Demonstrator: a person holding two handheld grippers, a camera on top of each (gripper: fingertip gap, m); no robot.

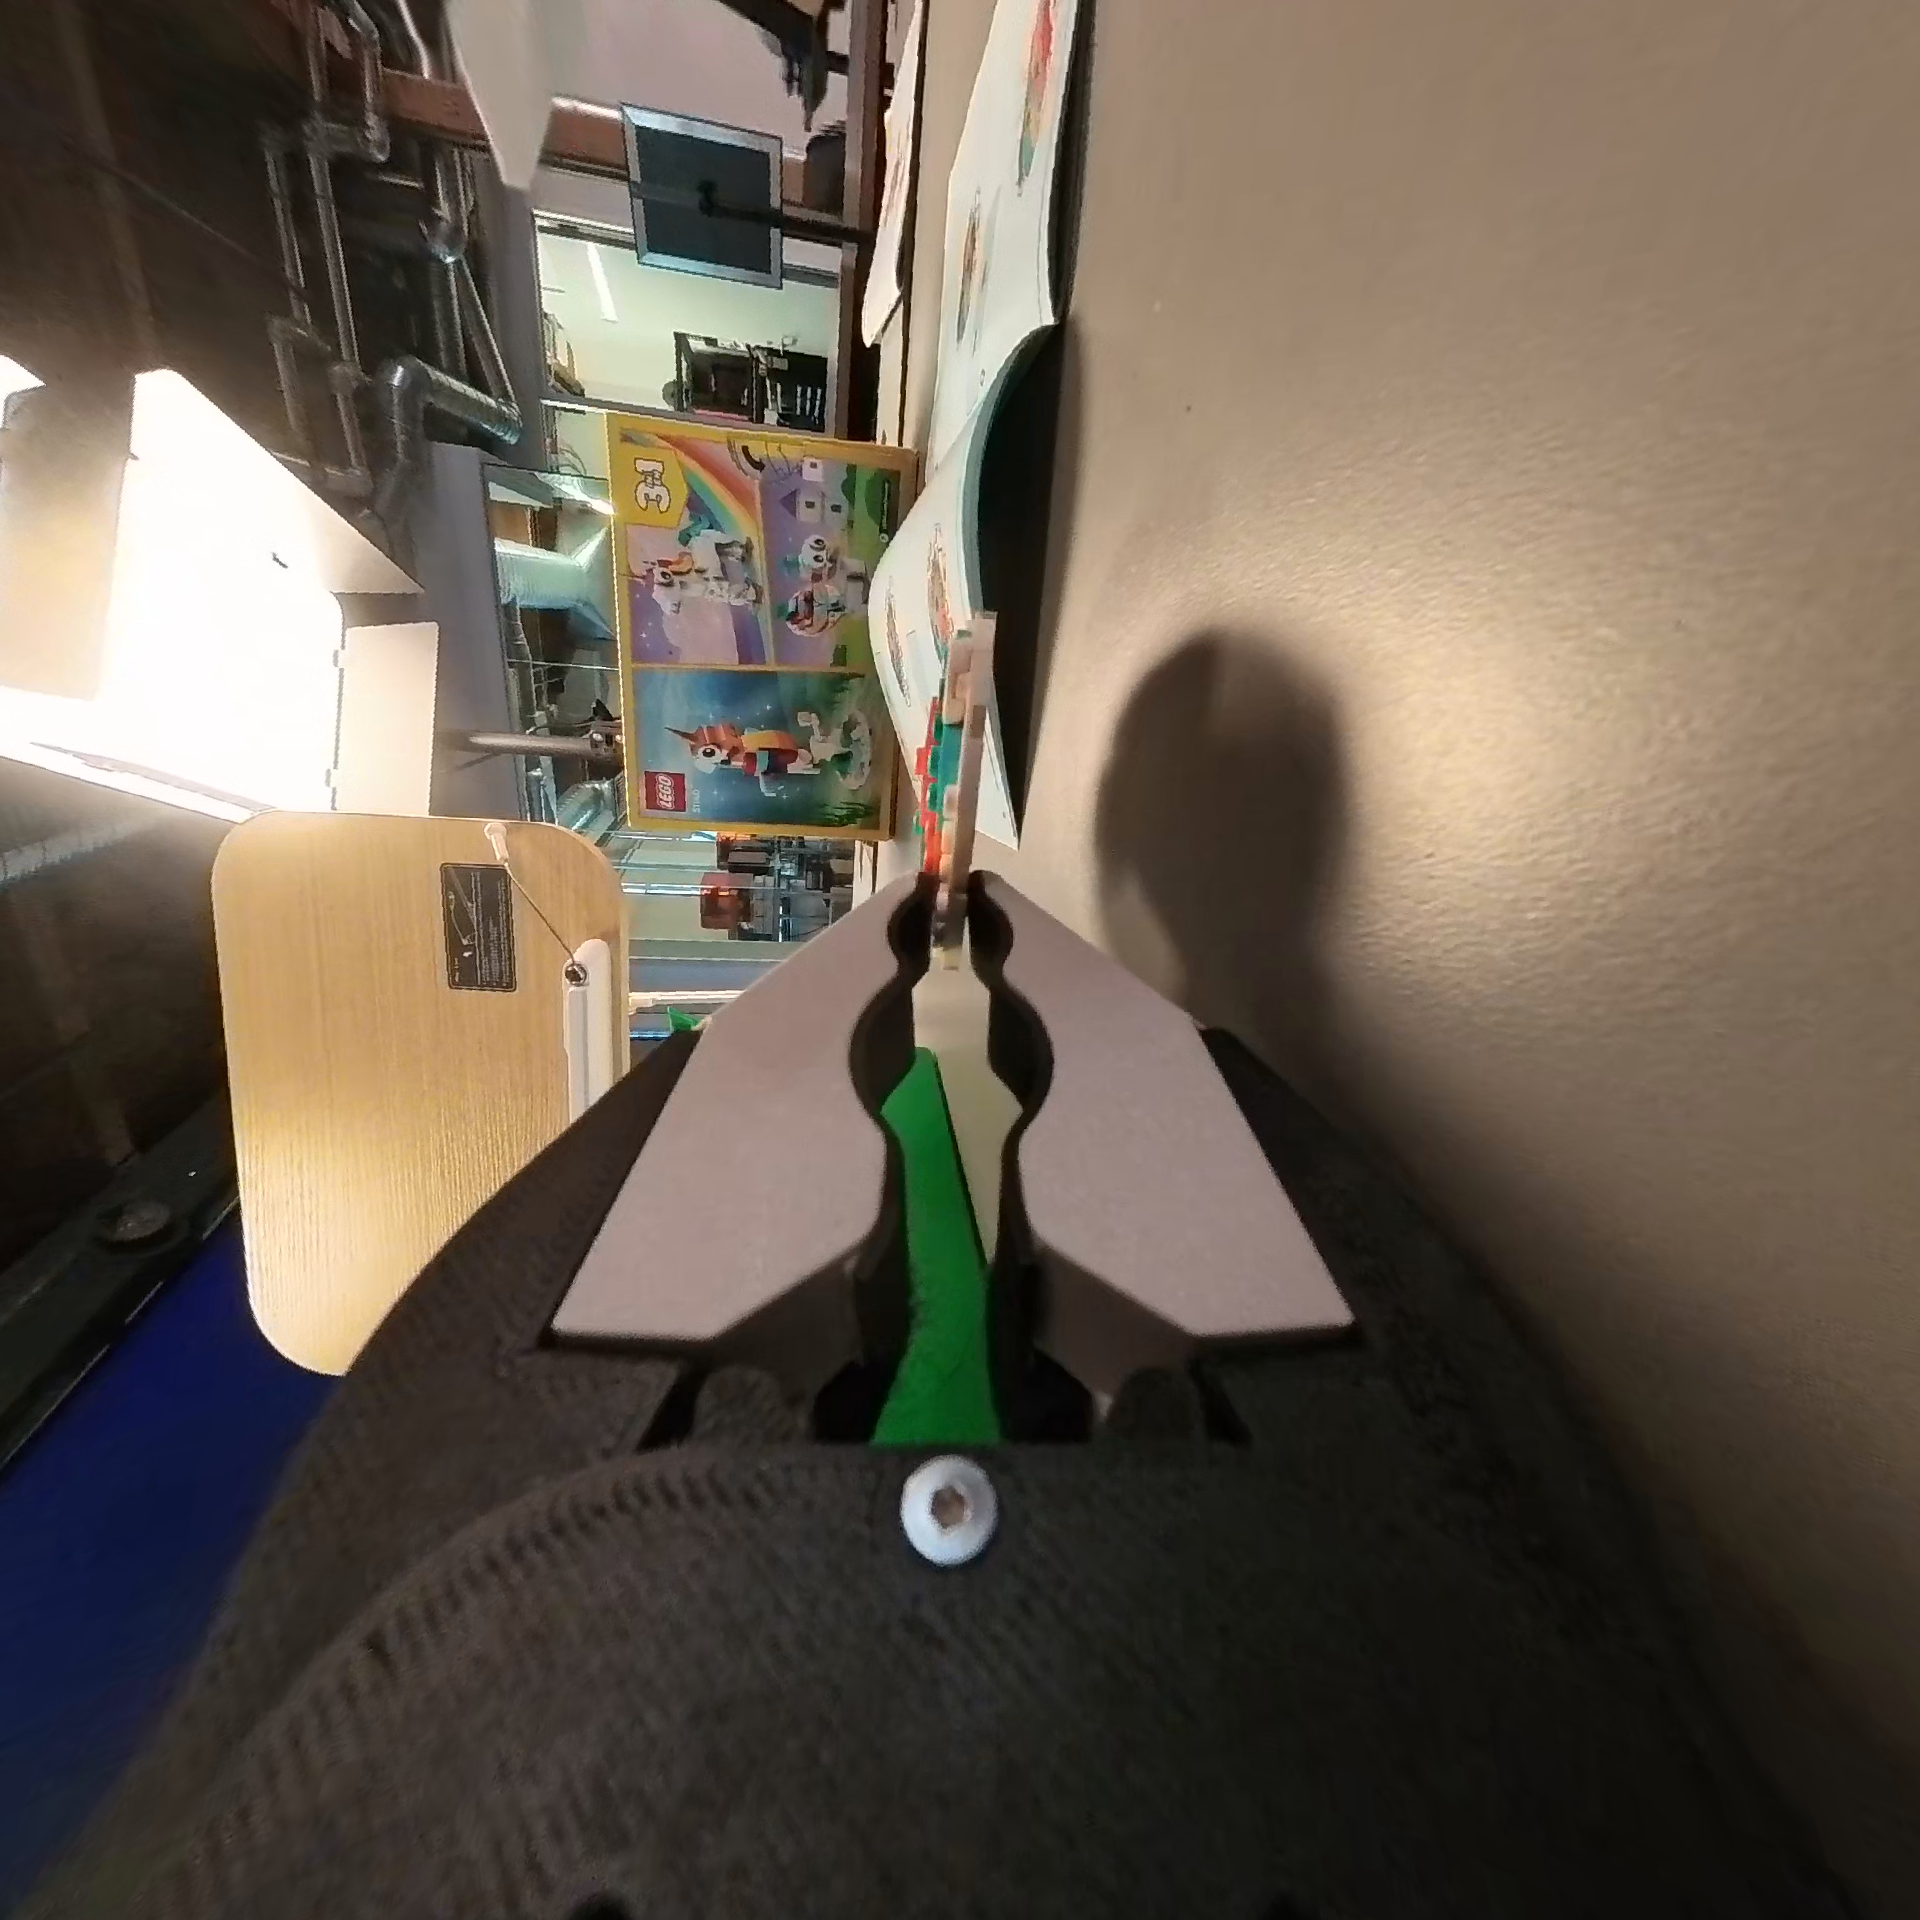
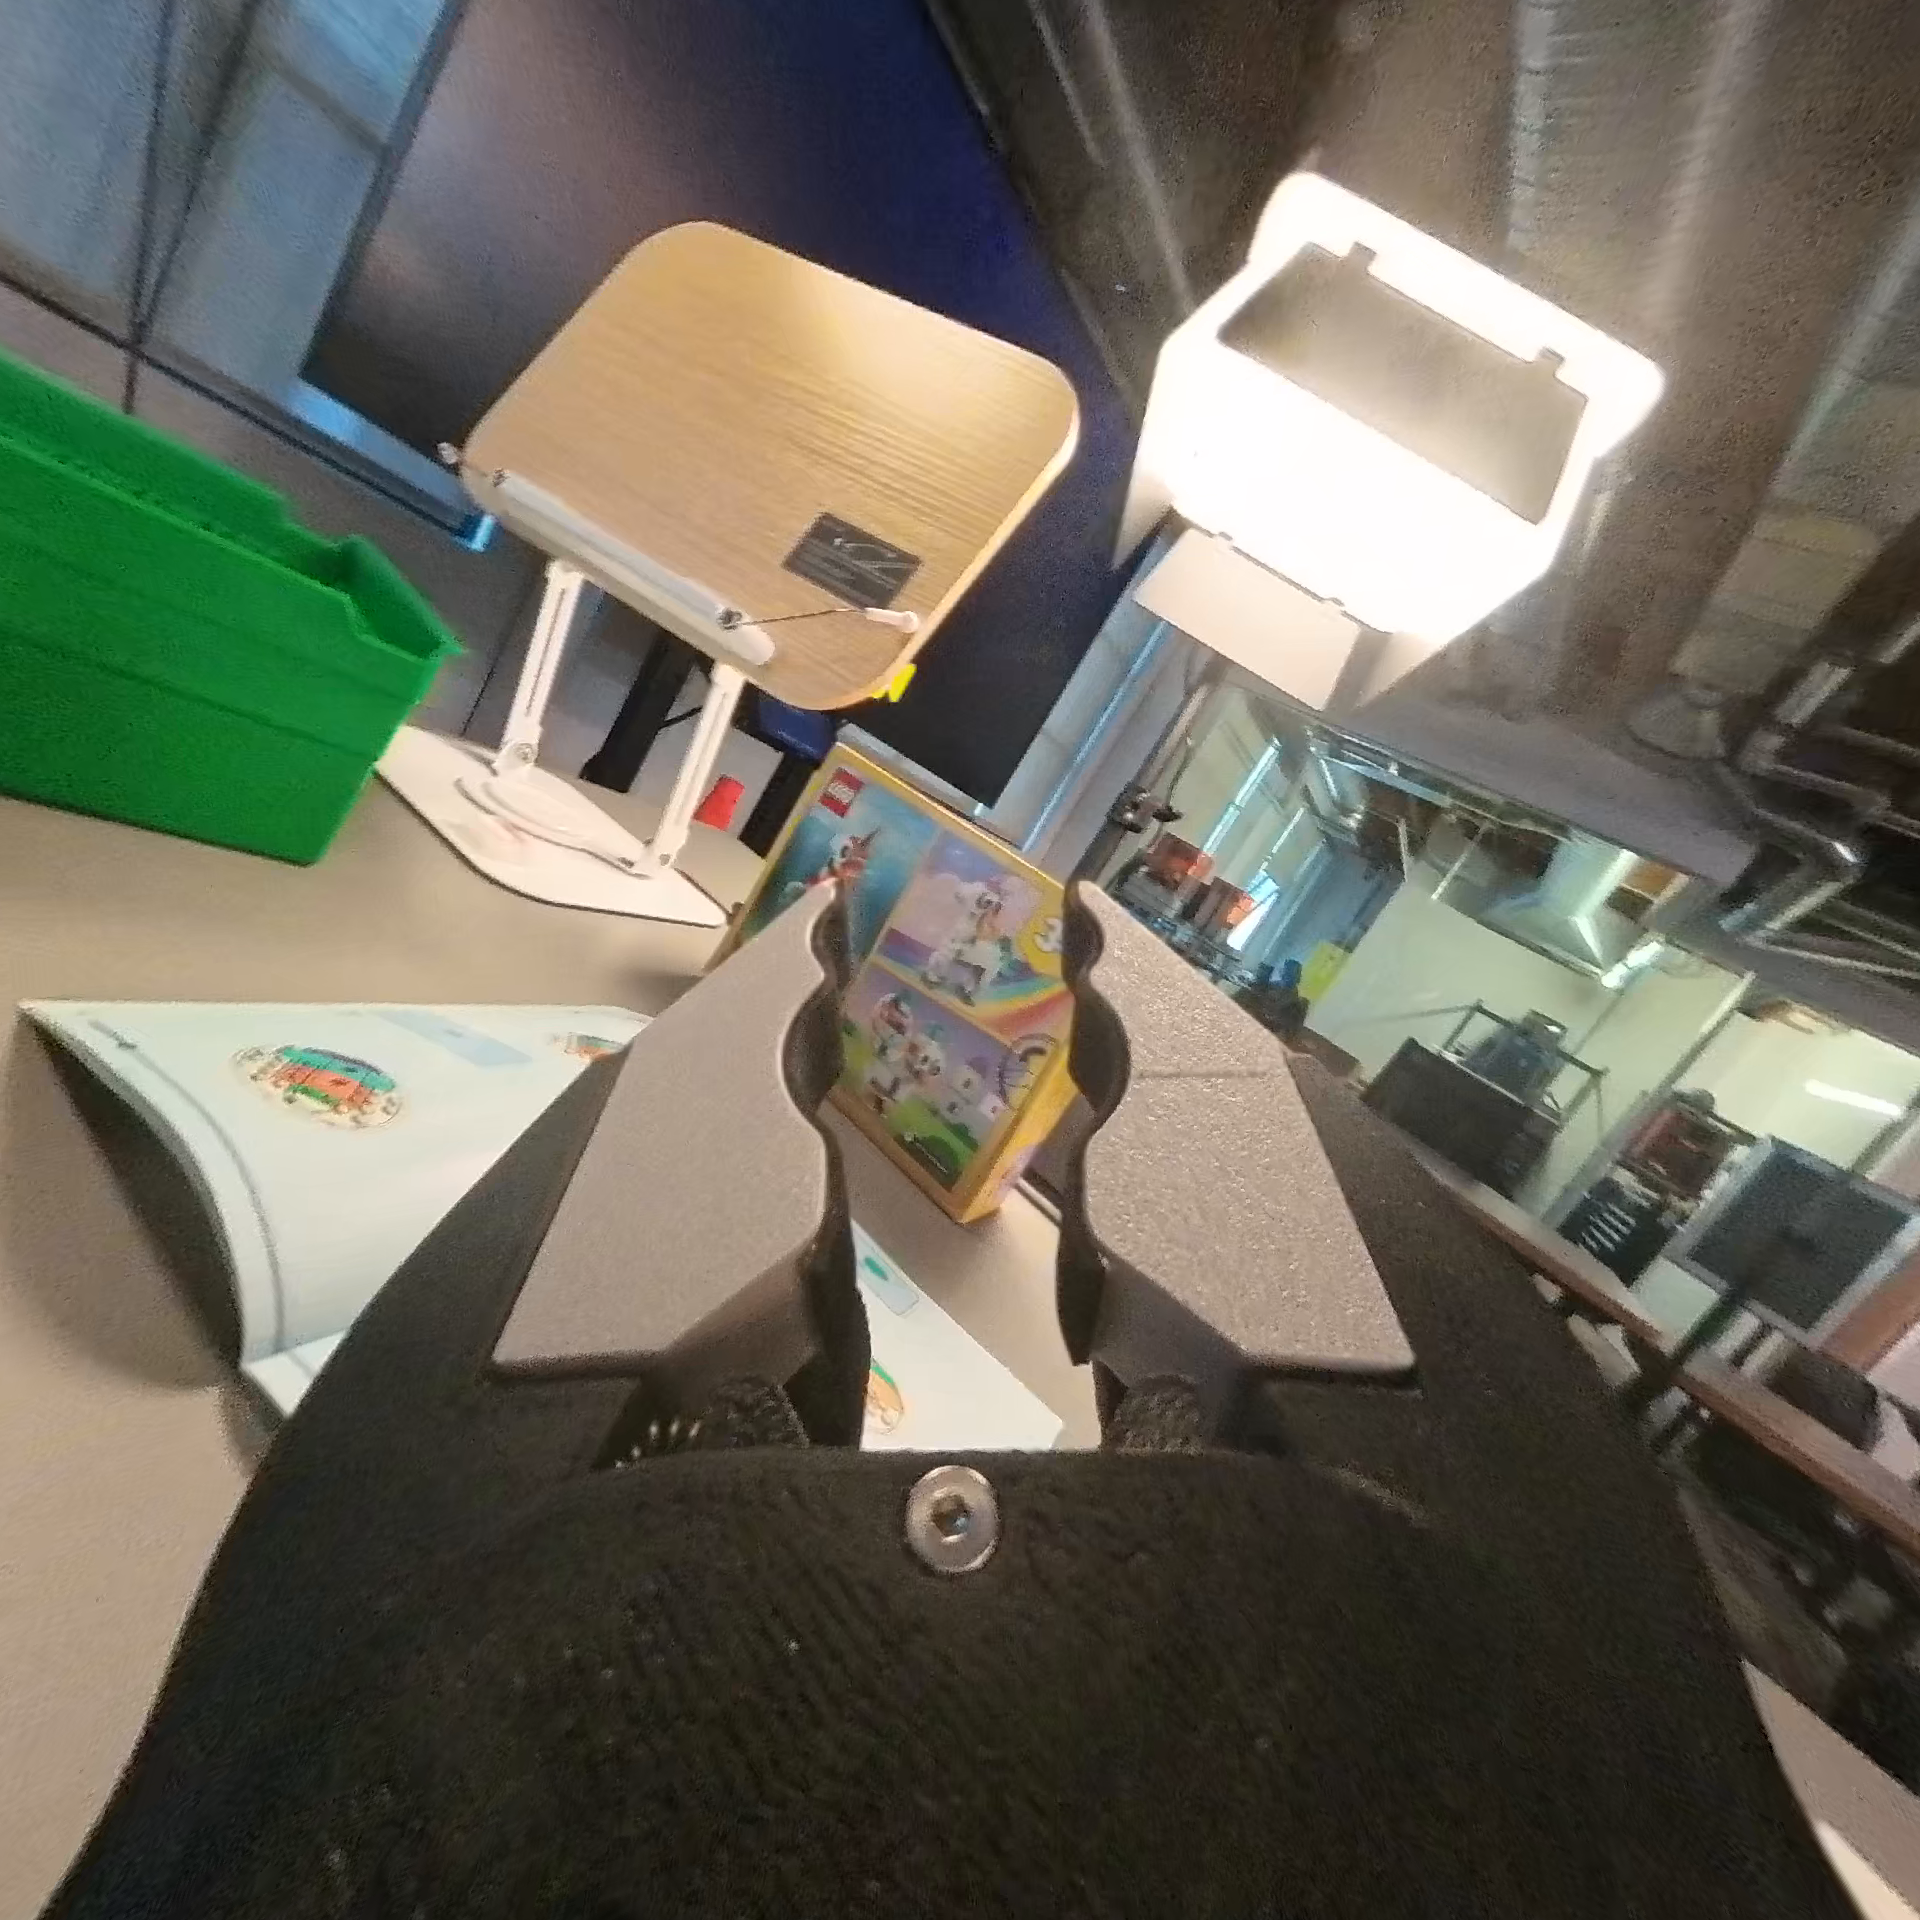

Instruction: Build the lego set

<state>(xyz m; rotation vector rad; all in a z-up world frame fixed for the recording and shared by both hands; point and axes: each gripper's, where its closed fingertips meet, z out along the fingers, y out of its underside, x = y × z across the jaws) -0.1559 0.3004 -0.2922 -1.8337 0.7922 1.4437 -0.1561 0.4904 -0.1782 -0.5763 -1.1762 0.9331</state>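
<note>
The gray tabletop [image 2: 156,935] holds everything. A green bin [image 2: 187,665] sits at its far left in the right wrist view. Near it stands a wooden book stand [image 2: 779,457] on white legs. An open booklet [image 2: 343,1122] with pictures lies flat on the tabletop. The lego box [image 2: 935,1029], yellow with bright animal pictures, stands upright behind the booklet.

The left gripper [image 1: 951,904] is turned on its side, close to the tabletop. Its fingers [image 1: 790,1101] are closed on a thin white lego plate [image 1: 971,800]. The plate sticks out past the fingertips. It has small red, green and white bricks on it and is next to the booklet's edge.

The right gripper [image 2: 951,914] is up in the air, pointing at the lego box. Its fingers [image 2: 707,1132] are apart and hold nothing.
</note>
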